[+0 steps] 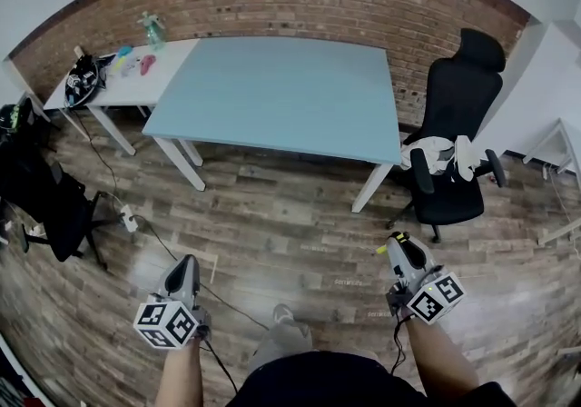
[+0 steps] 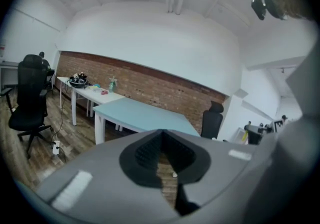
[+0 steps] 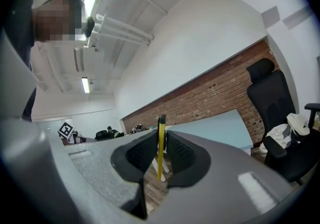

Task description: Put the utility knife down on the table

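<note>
Head view. Person stands on the wooden floor [image 1: 290, 214], both arms low and forward. The pale blue worktop [image 1: 272, 96] lies straight ahead, well apart from both hands, with its long near edge facing the person. The right tongs [image 1: 397, 243] show a yellow sliver at their tips, the utility knife [image 1: 381, 249]. They line up roughly with the worktop's near right corner, just left of the black office chair [image 1: 454, 160]. The left tongs [image 1: 188, 264] line up with the near left corner. Neither hand is over the surface yet.

Left gripper view. Tips drawn together, only a slit of floor behind them, nothing held. Worktop ahead and slightly left, bare.

Right gripper view. Pads clamped narrowly on the knife, which is seen edge-on as a thin yellow strip. Its long axis runs out along the jaws, the end poking past the tips. The blue surface sits beyond that end, to the right, across open floor.

Judgement: the right hand carries the knife and must travel forward to the near edge. The knife points ahead of the tongs, so it will probably need tipping flat before release.
</note>
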The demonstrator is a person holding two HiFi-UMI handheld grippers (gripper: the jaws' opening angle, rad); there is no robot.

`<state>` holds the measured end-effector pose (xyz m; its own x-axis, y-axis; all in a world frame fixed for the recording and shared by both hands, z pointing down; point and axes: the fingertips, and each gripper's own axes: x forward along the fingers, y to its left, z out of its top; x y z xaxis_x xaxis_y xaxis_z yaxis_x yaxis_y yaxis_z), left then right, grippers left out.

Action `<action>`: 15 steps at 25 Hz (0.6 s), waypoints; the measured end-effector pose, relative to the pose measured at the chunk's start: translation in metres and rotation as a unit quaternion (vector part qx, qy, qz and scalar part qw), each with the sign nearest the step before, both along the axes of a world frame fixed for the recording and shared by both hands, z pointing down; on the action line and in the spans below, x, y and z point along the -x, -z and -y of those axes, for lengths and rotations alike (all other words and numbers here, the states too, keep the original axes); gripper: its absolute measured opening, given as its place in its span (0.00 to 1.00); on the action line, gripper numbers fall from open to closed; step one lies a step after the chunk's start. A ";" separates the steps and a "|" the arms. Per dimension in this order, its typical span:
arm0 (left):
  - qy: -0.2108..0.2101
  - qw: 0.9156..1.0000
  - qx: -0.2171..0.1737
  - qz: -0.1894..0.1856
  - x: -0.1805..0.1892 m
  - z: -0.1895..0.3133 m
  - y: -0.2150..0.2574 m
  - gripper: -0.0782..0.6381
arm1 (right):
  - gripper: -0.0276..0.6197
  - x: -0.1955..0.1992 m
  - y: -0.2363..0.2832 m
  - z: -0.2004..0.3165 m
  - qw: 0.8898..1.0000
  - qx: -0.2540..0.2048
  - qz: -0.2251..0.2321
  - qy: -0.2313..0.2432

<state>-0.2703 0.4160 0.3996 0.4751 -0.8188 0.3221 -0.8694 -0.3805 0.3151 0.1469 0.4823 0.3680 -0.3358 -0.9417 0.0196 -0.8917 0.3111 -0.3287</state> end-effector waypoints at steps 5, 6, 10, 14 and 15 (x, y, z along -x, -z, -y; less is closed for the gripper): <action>-0.032 0.999 -0.017 -0.008 0.007 0.052 0.013 0.11 | 0.13 0.030 0.016 0.044 1.000 -0.015 -0.003 -0.013; -0.036 0.999 -0.019 -0.007 0.008 0.062 0.014 0.11 | 0.13 0.036 0.017 0.051 1.000 -0.016 -0.003 -0.012; -0.046 0.999 -0.020 -0.014 0.007 0.088 0.015 0.11 | 0.13 0.052 0.010 0.071 1.000 -0.005 -0.010 0.000; -0.046 0.999 -0.024 -0.012 0.008 0.109 0.014 0.11 | 0.13 0.051 0.000 0.097 1.000 0.003 -0.011 0.004; -0.044 0.999 -0.025 -0.009 0.009 0.115 0.014 0.11 | 0.13 0.050 -0.002 0.106 1.000 0.001 -0.010 0.006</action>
<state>-0.2792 0.3007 0.3853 0.5519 -0.7881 0.2726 -0.8259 -0.4711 0.3099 0.0974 0.3765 0.3701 -0.3470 -0.9374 0.0287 -0.8941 0.3214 -0.3120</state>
